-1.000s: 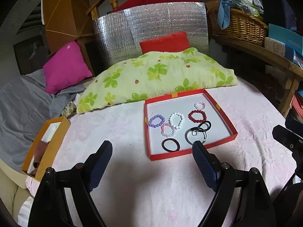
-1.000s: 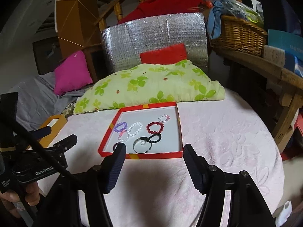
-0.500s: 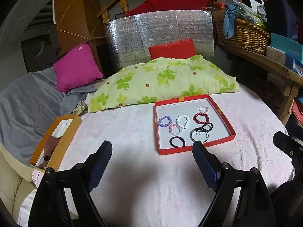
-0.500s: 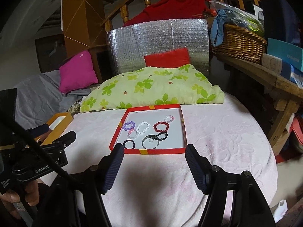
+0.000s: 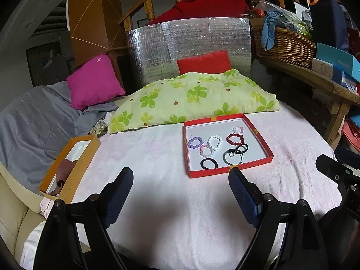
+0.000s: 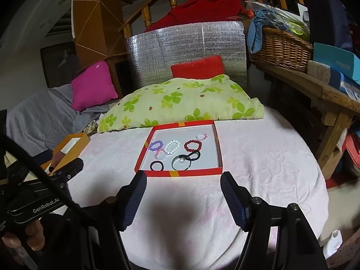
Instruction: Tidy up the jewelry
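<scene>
**Readable text: one brand mark**

"GenRobot.AI" is printed in white on the black body of the left gripper (image 6: 37, 204), seen at eight o'clock in the right wrist view. The blue box (image 6: 335, 61) at two o'clock carries pale lettering, too blurred to read.

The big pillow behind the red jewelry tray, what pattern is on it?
The pillow is pale yellow-green with green clover-like flowers, clearest in the left wrist view.
</scene>
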A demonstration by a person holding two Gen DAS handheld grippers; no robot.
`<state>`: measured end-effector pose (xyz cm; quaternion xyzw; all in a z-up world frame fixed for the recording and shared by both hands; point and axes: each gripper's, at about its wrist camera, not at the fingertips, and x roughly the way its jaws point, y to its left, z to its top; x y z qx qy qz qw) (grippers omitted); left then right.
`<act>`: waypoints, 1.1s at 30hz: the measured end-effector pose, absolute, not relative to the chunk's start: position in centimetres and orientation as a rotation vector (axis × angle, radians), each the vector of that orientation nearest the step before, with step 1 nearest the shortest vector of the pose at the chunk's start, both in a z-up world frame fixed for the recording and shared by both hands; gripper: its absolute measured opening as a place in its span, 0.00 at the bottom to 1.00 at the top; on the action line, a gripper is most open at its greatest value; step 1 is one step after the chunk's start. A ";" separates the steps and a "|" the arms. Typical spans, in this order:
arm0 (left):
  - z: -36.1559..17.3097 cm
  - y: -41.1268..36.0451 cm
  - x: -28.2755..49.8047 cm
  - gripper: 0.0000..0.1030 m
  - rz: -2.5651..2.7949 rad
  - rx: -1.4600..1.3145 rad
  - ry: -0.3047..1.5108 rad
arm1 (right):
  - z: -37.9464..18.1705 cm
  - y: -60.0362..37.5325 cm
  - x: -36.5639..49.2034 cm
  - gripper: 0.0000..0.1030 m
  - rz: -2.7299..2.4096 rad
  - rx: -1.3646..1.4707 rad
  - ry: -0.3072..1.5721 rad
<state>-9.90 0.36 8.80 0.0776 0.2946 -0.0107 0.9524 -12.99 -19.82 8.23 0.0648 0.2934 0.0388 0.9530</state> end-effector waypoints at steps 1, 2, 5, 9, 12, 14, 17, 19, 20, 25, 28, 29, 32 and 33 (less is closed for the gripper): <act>8.8 0.4 -10.0 0.84 -0.021 0.157 0.598 | 8.2 -19.8 -13.0 0.70 0.080 0.131 0.596; 8.8 0.4 -10.2 0.84 -0.023 0.158 0.598 | 8.2 -19.6 -13.1 0.70 0.082 0.129 0.596; 8.7 0.3 -10.3 0.84 -0.025 0.163 0.599 | 8.1 -19.2 -13.2 0.70 0.087 0.118 0.601; 8.5 0.0 -10.4 0.84 -0.030 0.171 0.601 | 7.8 -19.0 -13.1 0.70 0.095 0.122 0.608; 8.5 0.0 -10.5 0.84 -0.030 0.170 0.602 | 7.6 -19.0 -13.1 0.70 0.093 0.124 0.610; 8.5 0.0 -10.4 0.84 -0.031 0.169 0.604 | 7.5 -19.2 -13.1 0.70 0.091 0.131 0.611; 8.5 0.0 -10.4 0.84 -0.031 0.168 0.607 | 7.5 -19.4 -13.2 0.70 0.087 0.138 0.611; 8.5 0.1 -10.4 0.84 -0.030 0.169 0.605 | 7.6 -19.5 -13.2 0.70 0.087 0.140 0.610; 8.5 0.1 -10.4 0.84 -0.031 0.169 0.605 | 7.6 -19.5 -13.1 0.70 0.086 0.140 0.610; 8.5 0.1 -10.3 0.84 -0.030 0.169 0.608 | 7.7 -19.3 -13.2 0.70 0.089 0.138 0.610; 8.4 0.1 -10.2 0.84 -0.033 0.168 0.610 | 7.7 -19.3 -13.2 0.70 0.088 0.140 0.609; 8.4 0.1 -10.2 0.84 -0.032 0.169 0.610 | 7.7 -19.3 -13.2 0.70 0.088 0.140 0.609; 8.4 0.1 -10.2 0.84 -0.035 0.170 0.611 | 7.6 -19.3 -13.2 0.70 0.088 0.142 0.612; 8.3 0.2 -10.3 0.84 -0.034 0.171 0.611 | 7.6 -19.3 -13.1 0.70 0.087 0.142 0.613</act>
